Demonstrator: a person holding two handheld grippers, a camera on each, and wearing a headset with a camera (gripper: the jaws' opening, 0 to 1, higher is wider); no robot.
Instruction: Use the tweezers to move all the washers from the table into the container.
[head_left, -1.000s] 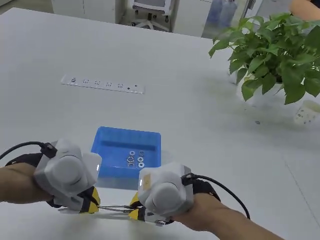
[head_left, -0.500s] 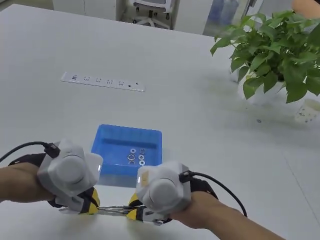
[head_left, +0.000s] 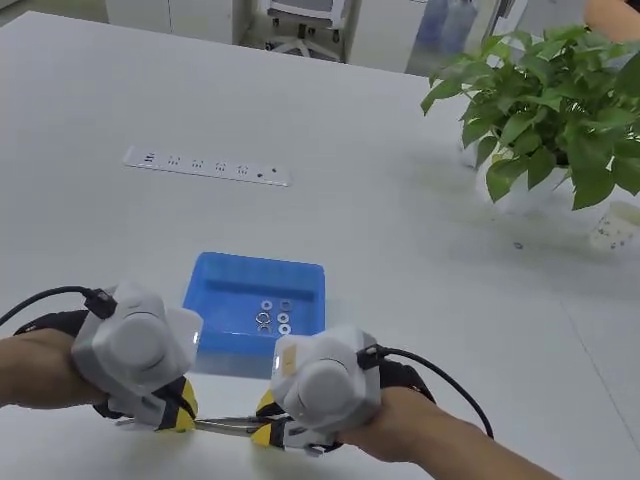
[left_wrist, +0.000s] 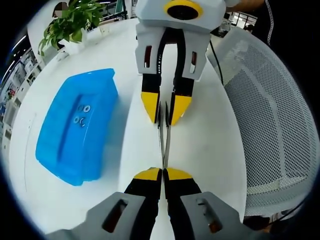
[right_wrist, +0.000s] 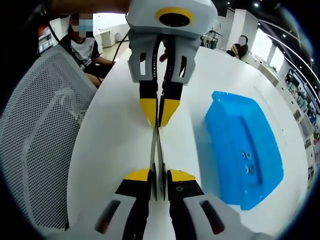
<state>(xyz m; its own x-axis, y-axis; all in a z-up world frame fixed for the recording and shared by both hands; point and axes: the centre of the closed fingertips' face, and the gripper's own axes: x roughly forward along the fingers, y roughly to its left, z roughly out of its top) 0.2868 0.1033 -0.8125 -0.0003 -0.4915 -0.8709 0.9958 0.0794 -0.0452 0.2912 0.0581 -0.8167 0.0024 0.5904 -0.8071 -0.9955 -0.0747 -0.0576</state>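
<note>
Two hand-held grippers meet tip to tip just on the near side of the blue container (head_left: 254, 270), with the tweezers (left_wrist: 163, 145) stretched between them low over the white bench (head_left: 400, 220). Whether the tweezers touch the bench I cannot tell.

The left hand-held gripper (left_wrist: 161, 173) has its yellow-tipped jaws pressed together on one end of the tweezers, where the two thin arms lie as one. The right hand-held gripper (right_wrist: 159, 176) has its jaws drawn in narrow, one on each side of the other end. There the arms stand slightly apart, and both jaws bear on them.

Several small washers (head_left: 272, 318) lie in a loose cluster on the floor of the container, towards its right side in the head view.

Beyond the container, a white power strip (head_left: 205, 167) lies flat on the bench. Farther off to the container's right stands a leafy potted plant (head_left: 545, 100).
</note>
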